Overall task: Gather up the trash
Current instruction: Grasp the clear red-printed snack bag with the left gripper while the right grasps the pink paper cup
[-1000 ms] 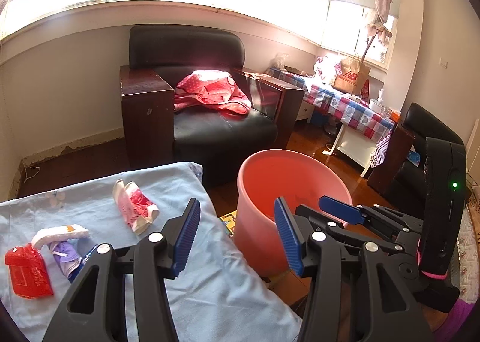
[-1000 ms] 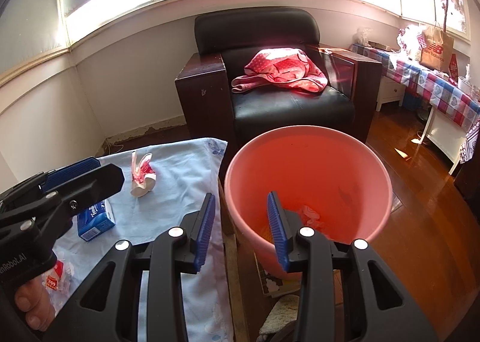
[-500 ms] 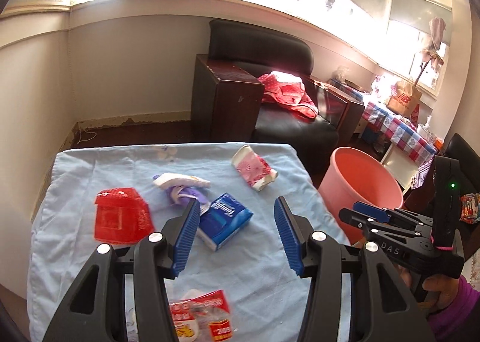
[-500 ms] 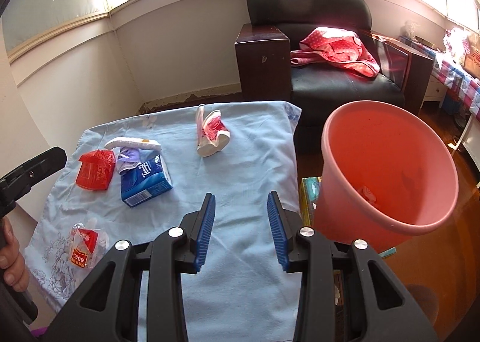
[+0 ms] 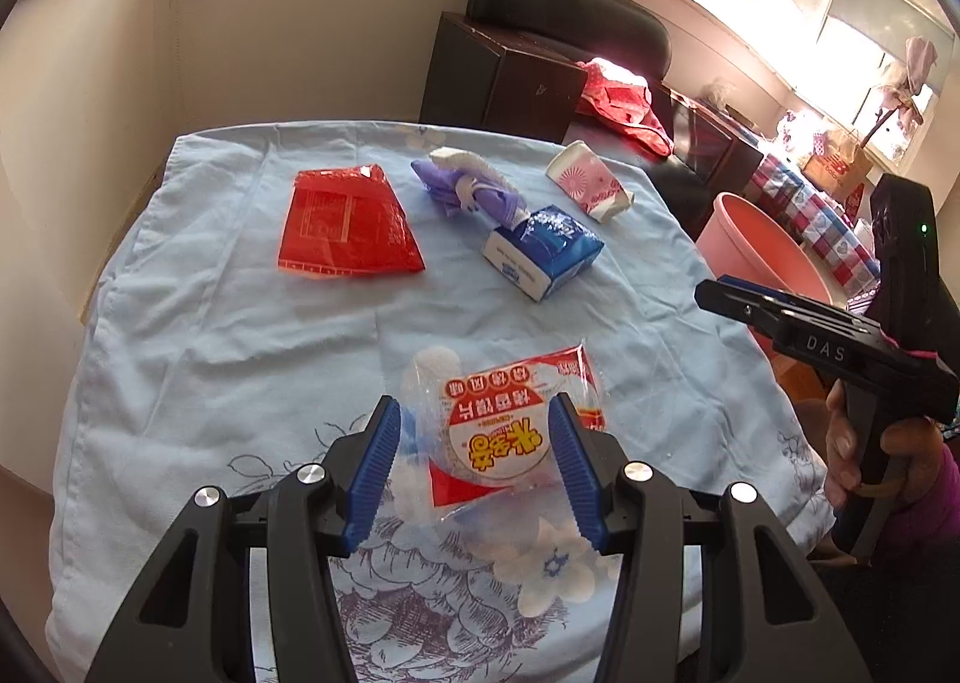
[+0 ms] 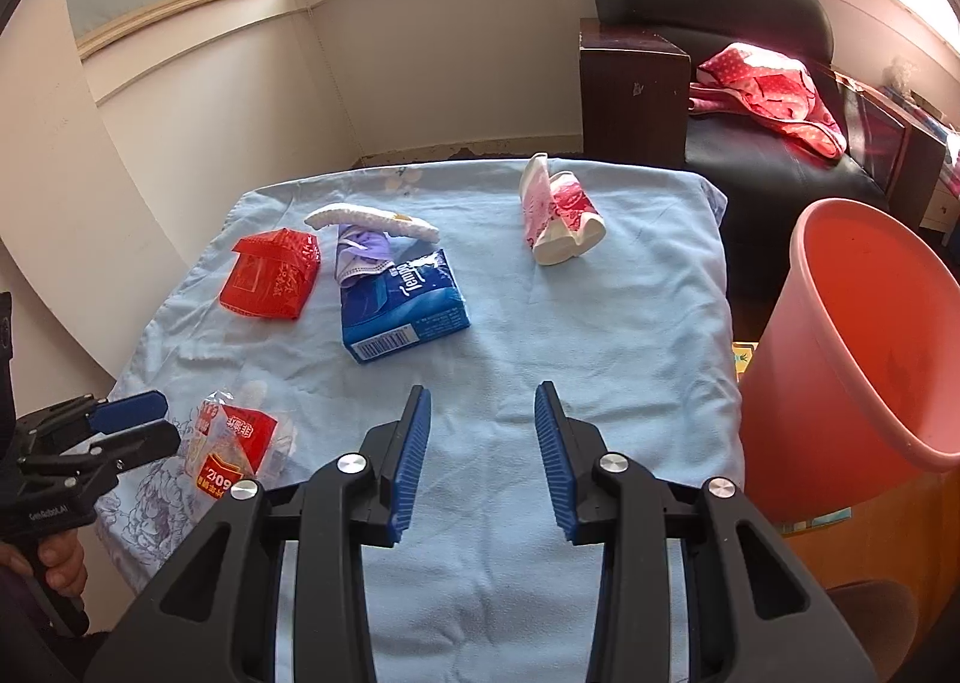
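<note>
a table covered with a light blue cloth [image 6: 540,335] holds the scattered trash. nearest the left gripper [image 5: 474,470] lies a clear snack wrapper [image 5: 504,431] with a red and white label; in the left wrist view it sits between the open blue pads, which stand on either side of it without pressing on it. whether the tips touch the cloth cannot be told. farther back lie a blue tissue pack [image 6: 402,305], a red foil packet [image 6: 270,275], a purple mask [image 6: 360,257] under a white foam strip [image 6: 372,218], and a crushed pink paper cup [image 6: 561,221] on its side. the right gripper [image 6: 480,455] hangs over a bare part of the cloth with its jaws apart and nothing between them. a pink bucket [image 6: 864,359] stands on the floor just beside the table's right edge. a black armchair [image 6: 750,83] with a red cloth [image 6: 774,83] on its seat stands behind it. a hand [image 5: 882,461] holds the right gripper's handle.
</note>
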A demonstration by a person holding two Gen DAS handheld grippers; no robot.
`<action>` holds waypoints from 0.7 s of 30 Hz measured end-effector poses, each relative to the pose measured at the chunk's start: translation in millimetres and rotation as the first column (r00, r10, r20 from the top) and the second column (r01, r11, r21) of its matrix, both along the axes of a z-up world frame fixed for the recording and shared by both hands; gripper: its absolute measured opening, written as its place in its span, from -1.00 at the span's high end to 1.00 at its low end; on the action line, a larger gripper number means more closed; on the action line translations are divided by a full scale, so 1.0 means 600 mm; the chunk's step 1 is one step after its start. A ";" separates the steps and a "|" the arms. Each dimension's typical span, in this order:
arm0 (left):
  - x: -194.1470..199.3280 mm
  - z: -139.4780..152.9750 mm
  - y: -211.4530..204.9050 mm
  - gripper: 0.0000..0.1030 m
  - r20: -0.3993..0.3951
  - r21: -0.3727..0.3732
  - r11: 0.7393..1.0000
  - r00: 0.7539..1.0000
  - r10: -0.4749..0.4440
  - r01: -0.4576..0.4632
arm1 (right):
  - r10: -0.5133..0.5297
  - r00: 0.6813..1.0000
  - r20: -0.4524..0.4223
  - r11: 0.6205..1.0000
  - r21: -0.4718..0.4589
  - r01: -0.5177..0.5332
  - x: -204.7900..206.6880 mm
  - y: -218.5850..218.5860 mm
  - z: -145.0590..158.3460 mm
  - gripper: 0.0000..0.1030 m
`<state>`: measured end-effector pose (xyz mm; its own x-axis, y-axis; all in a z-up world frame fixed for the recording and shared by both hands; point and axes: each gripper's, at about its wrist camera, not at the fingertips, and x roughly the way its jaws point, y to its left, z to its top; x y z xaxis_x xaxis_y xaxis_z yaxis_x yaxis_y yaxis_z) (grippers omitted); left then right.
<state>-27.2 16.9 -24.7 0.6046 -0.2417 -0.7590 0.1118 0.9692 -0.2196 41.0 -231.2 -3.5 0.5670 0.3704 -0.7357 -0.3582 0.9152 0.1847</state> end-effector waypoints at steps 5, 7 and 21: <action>0.010 -0.034 -0.010 0.02 -0.063 -0.016 1.000 0.998 -0.009 0.008 | 0.011 1.000 -0.017 1.000 0.007 -0.011 0.007 0.009 -0.003 0.28; 0.014 -0.037 -0.012 0.02 -0.065 -0.034 0.999 0.998 -0.026 0.024 | 0.015 1.000 -0.014 1.000 0.001 -0.015 0.010 0.011 -0.003 0.28; 0.028 -0.010 -0.004 0.96 0.066 -0.055 0.997 0.997 -0.051 0.055 | -0.016 0.998 0.062 1.000 -0.021 0.017 0.094 0.016 0.016 0.28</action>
